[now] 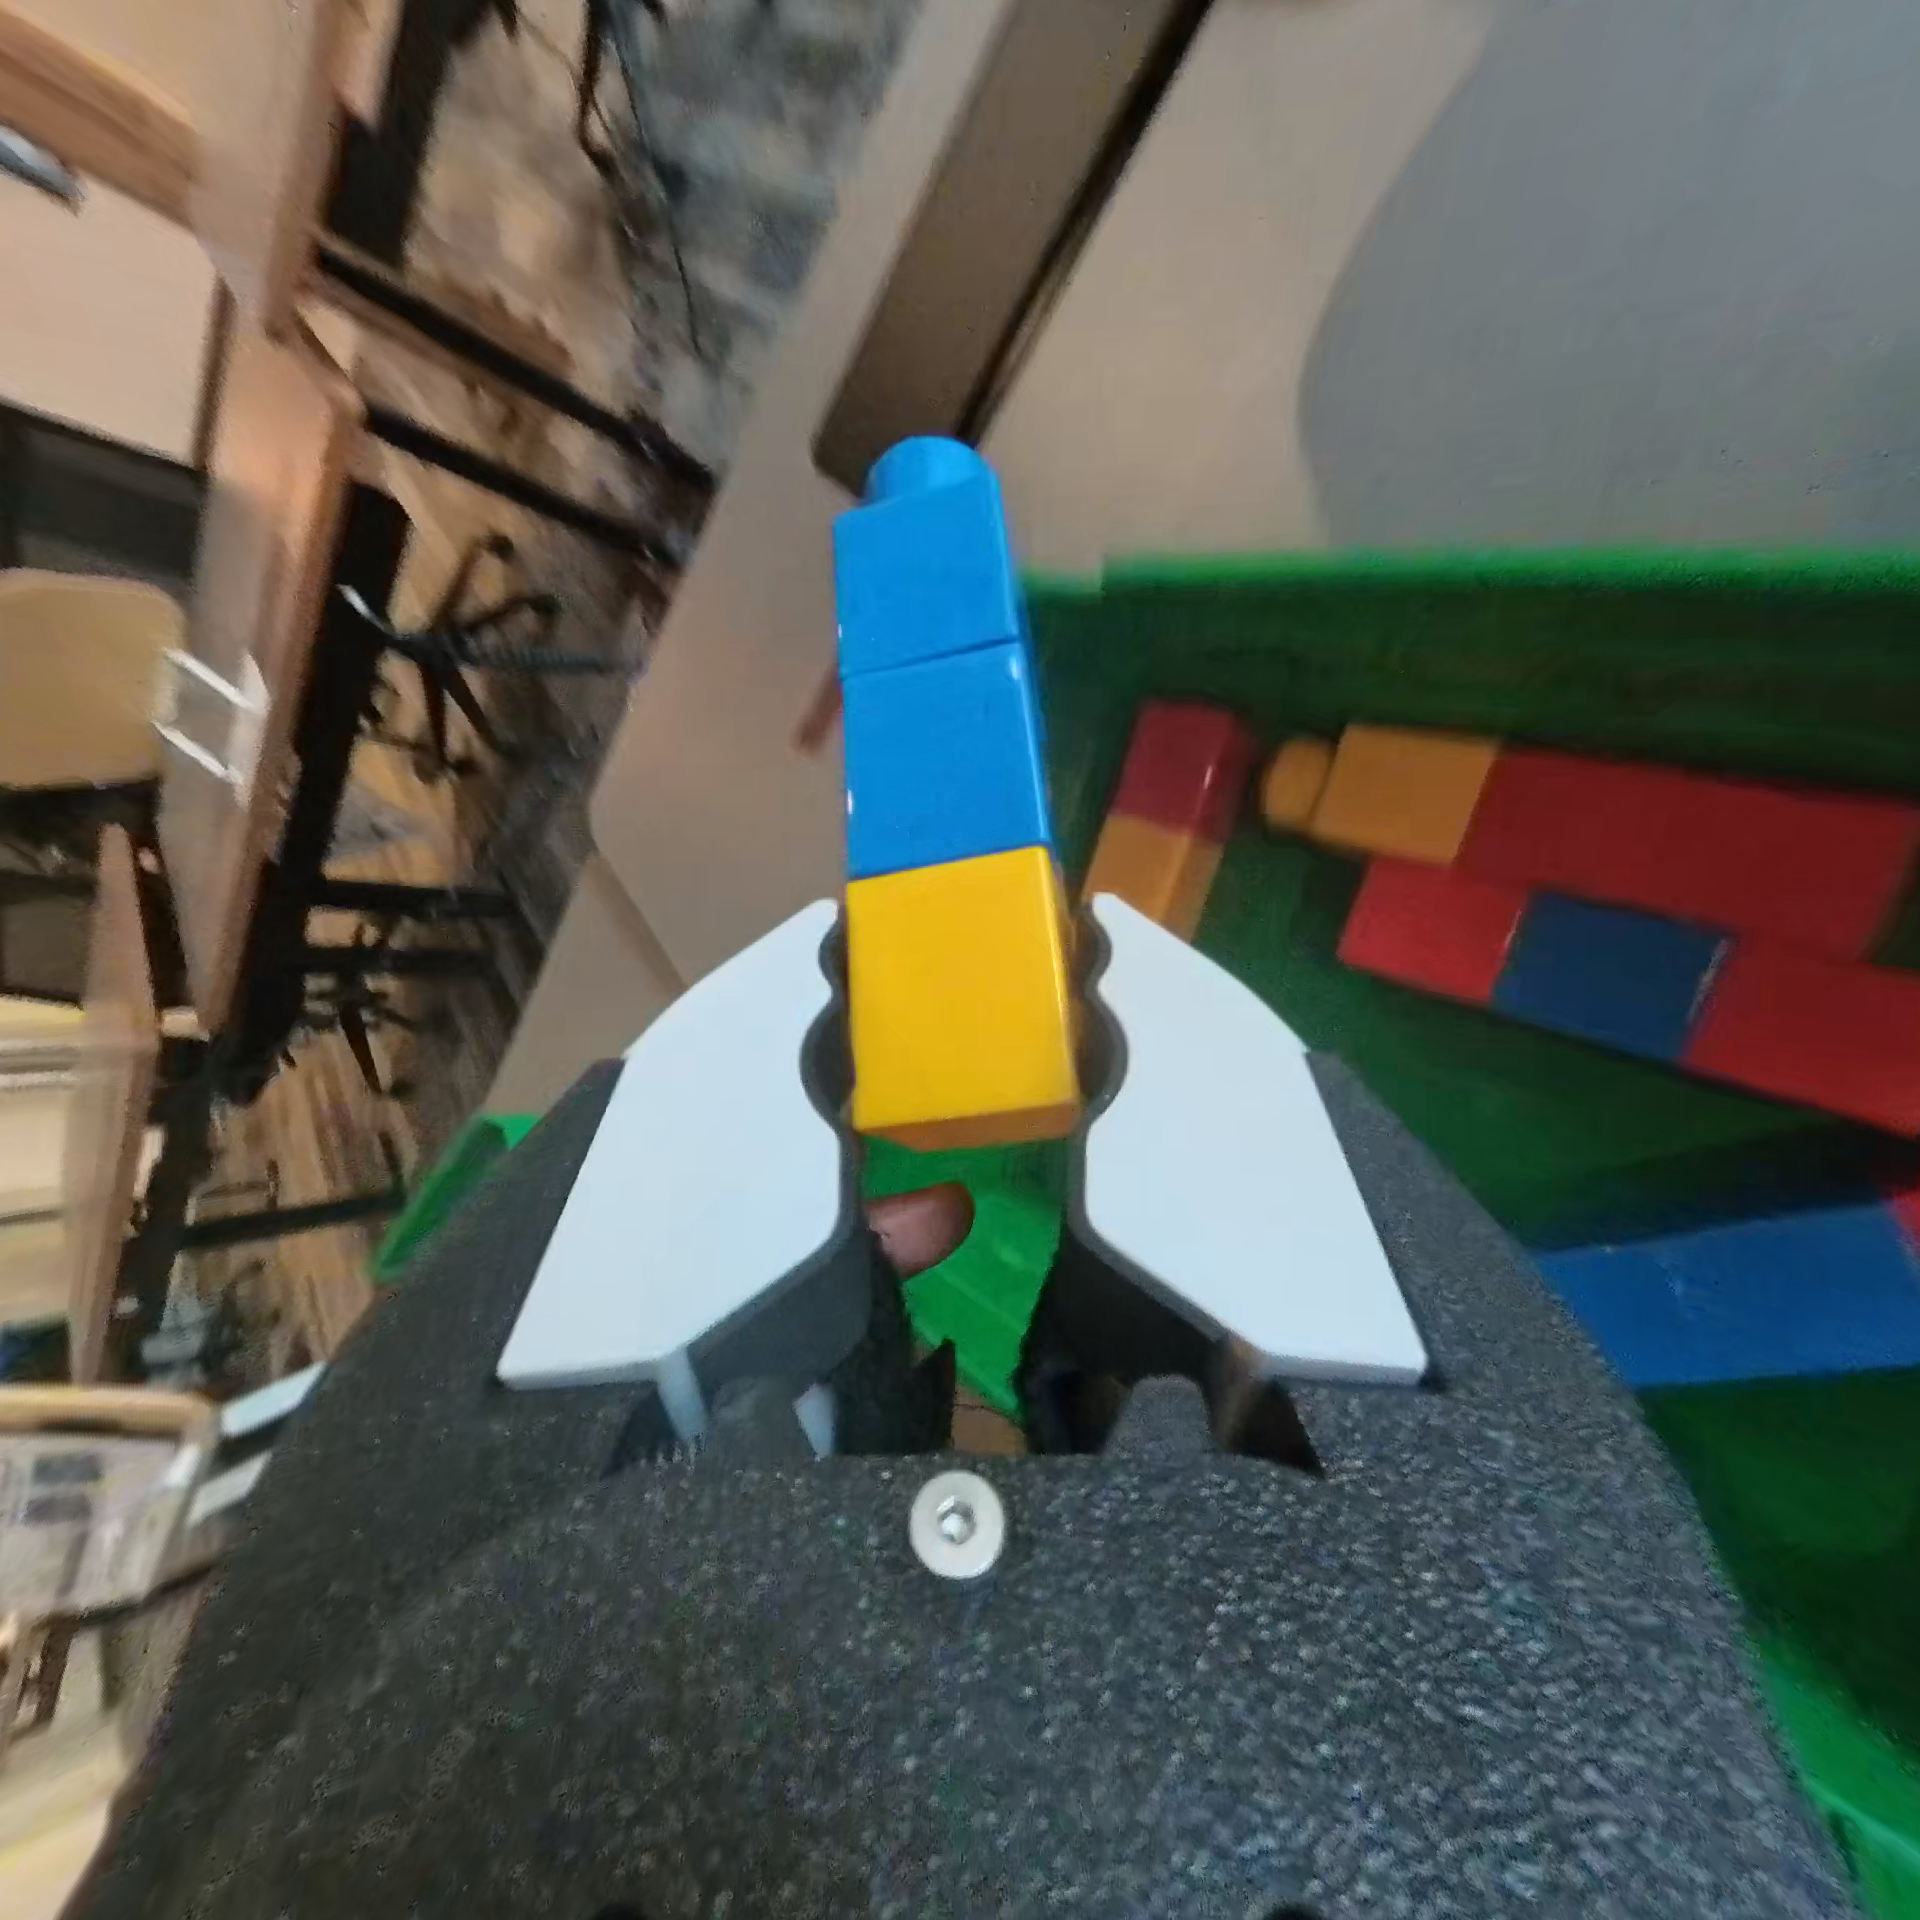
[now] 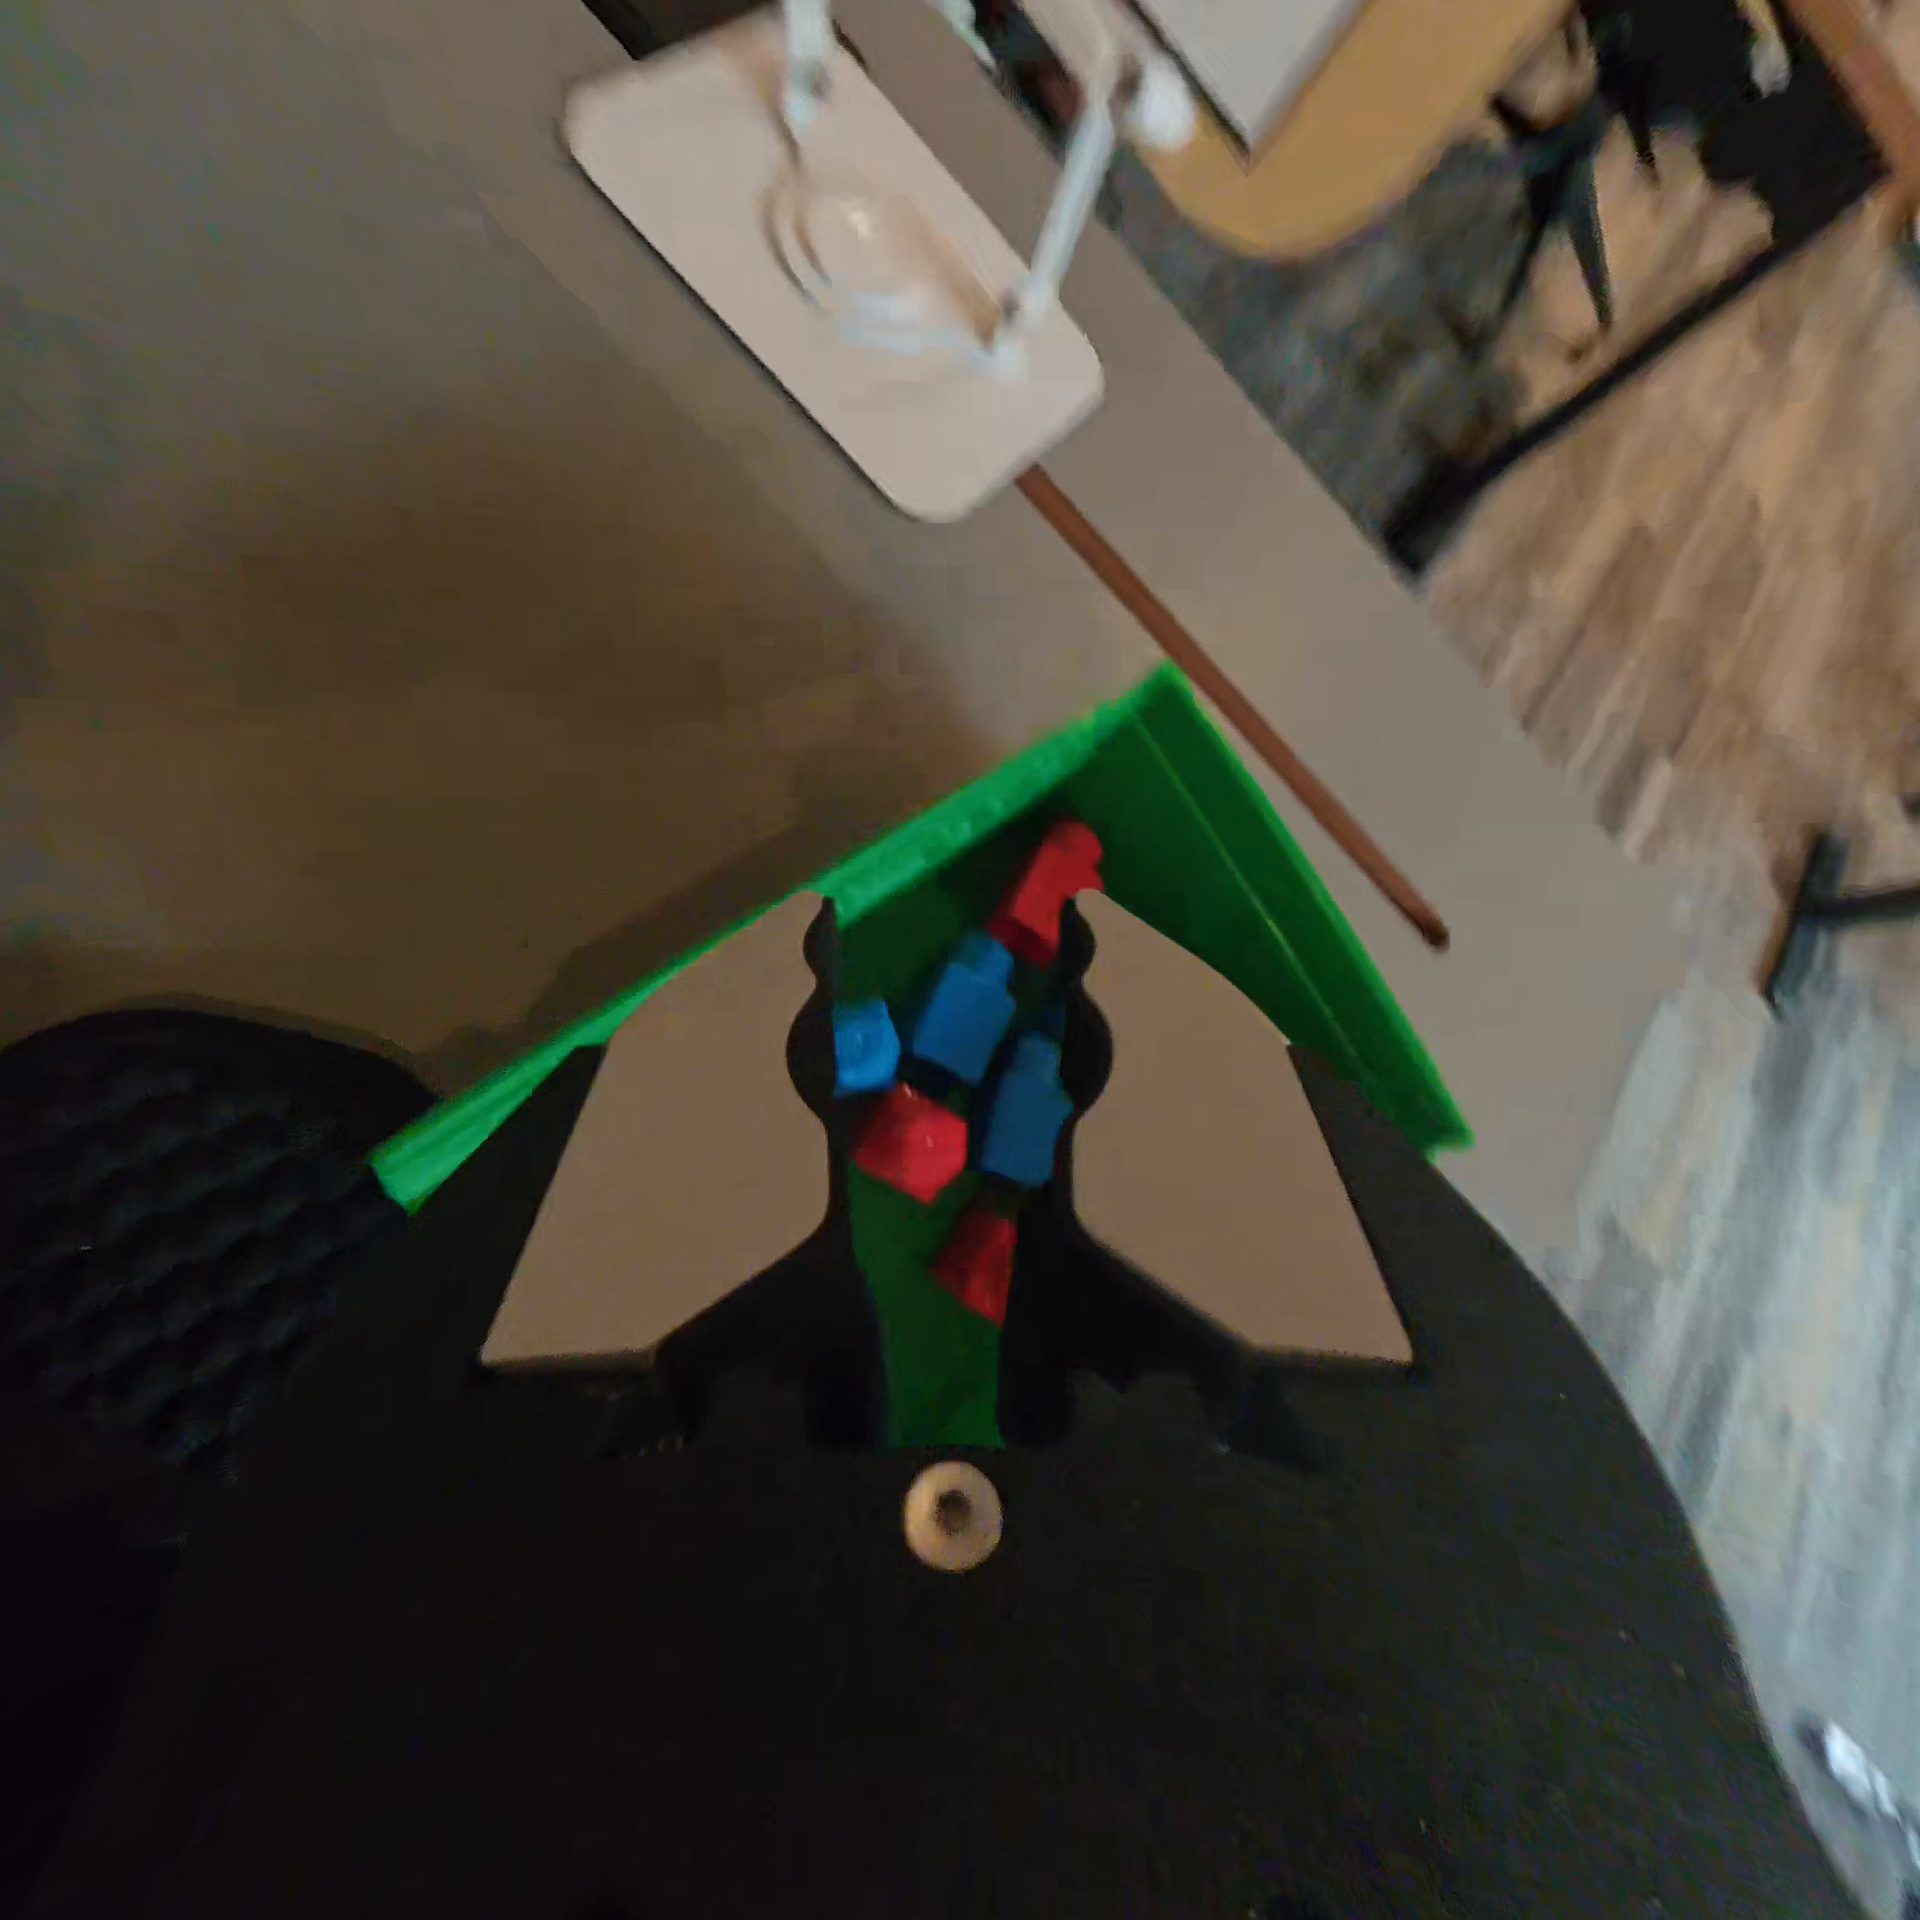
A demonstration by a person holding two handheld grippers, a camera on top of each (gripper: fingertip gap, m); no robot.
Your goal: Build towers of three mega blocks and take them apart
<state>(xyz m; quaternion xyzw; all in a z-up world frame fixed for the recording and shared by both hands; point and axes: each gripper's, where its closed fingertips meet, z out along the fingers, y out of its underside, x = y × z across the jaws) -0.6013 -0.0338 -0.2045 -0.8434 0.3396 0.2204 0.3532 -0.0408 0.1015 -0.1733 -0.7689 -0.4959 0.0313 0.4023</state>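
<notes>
My left gripper (image 1: pixel 961 935) is shut on a yellow block (image 1: pixel 956 997), the bottom of a three-block tower with two blue blocks (image 1: pixel 940 758) stacked above it. The tower is held in the air beside a green bin (image 1: pixel 1558 644). In the bin lie loose red blocks (image 1: pixel 1662 821), orange blocks (image 1: pixel 1403 790) and blue blocks (image 1: pixel 1714 1309). My right gripper (image 2: pixel 954 920) is open and empty, hovering above the green bin (image 2: pixel 1195 831). Between its fingers I see loose blue blocks (image 2: pixel 961 1003) and red blocks (image 2: pixel 1044 894) on the bin floor.
The bin stands on a beige table (image 2: pixel 416 520). A white flat stand base (image 2: pixel 831 291) and a thin brown stick (image 2: pixel 1247 727) lie on the table beyond the bin. Past the table edge are wooden flooring and chair legs (image 2: pixel 1558 208).
</notes>
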